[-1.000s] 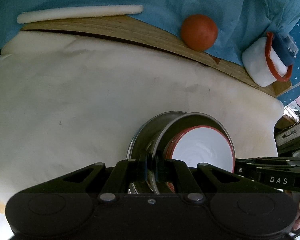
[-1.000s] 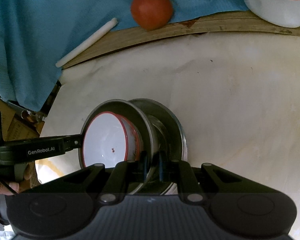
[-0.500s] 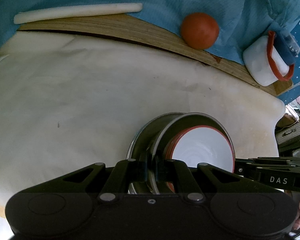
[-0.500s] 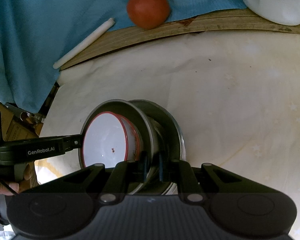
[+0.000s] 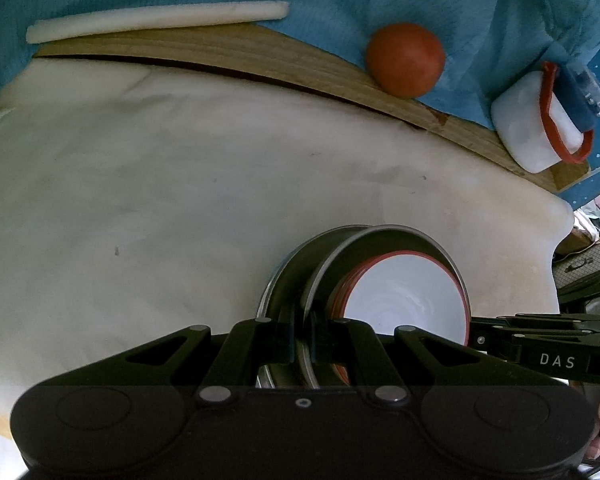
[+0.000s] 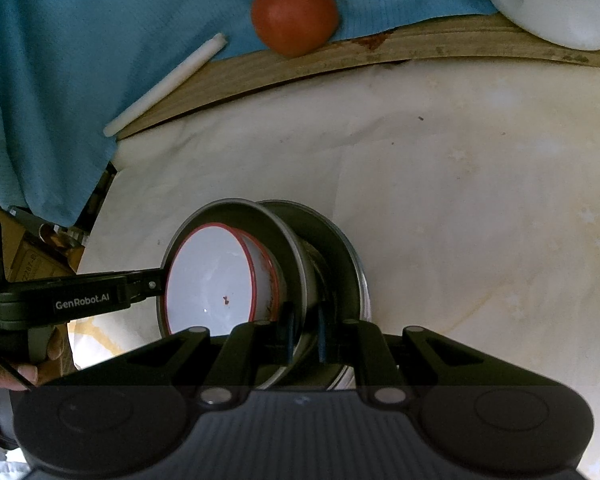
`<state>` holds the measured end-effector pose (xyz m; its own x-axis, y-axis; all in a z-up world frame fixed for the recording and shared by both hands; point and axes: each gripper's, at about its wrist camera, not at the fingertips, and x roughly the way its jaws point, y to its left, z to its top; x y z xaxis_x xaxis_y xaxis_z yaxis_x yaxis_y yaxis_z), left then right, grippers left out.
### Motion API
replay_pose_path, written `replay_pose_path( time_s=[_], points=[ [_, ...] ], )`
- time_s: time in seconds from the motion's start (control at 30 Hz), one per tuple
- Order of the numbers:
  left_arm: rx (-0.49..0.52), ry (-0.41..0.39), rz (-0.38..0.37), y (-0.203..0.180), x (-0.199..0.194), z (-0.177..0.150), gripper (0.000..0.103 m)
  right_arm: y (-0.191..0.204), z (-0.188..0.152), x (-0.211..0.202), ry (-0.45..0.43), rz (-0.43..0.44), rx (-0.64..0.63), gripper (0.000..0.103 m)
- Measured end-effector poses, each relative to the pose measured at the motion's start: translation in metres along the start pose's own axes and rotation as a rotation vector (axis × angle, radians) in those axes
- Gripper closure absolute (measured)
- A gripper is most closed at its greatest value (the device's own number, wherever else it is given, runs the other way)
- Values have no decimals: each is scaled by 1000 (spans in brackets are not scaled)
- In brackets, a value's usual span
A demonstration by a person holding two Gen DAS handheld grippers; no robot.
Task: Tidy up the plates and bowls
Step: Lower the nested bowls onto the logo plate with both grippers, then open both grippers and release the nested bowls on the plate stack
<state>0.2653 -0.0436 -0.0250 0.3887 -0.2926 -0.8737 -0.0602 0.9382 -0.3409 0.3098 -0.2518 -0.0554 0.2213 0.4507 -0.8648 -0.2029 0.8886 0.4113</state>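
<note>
Both jaws stay clamped on the steel bowl's [image 5: 384, 240] rim, left gripper [image 5: 302, 340] and right gripper [image 6: 304, 332] unmoved.

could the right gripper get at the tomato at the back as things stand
Probably not right now. The right gripper is shut on the rim of the metal bowl, which holds the red-rimmed white bowls. The cloth-covered way to the tomato looks free, but the stack must go down first.

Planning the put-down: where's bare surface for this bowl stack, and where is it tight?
Free: the pale mat, bare from the stack to the wooden edge; in the right wrist view also out toward its right side. Crowded: far edge, with the white stick, tomato and red-rimmed white container. Both grippers, left and right, clamp the steel bowl.
</note>
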Motion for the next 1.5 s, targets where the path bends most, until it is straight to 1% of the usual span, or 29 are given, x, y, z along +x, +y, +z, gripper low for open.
replay_pose_path(
  time_s=[0.63, 1.2, 1.27, 1.3, 1.37, 1.5],
  points=[
    [-18, 25, 7, 1, 8, -1, 98, -1, 1, 6, 28, 3, 15, 89],
    [-40, 25, 14, 2, 8, -3, 98, -2, 2, 7, 32, 14, 15, 88],
    [-40, 17, 19, 2, 7, -4, 97, -2, 2, 7, 31, 14, 10, 88],
    [-38, 9, 22, 2, 6, -4, 96, -2, 2, 6, 29, 11, 6, 87],
    [-32, -7, 35, 1, 3, -5, 91, -1, 2, 5, 25, 1, -1, 84],
    [-35, -22, 47, 1, 0, -9, 88, 0, 0, 3, 14, -14, -22, 78]
  ],
)
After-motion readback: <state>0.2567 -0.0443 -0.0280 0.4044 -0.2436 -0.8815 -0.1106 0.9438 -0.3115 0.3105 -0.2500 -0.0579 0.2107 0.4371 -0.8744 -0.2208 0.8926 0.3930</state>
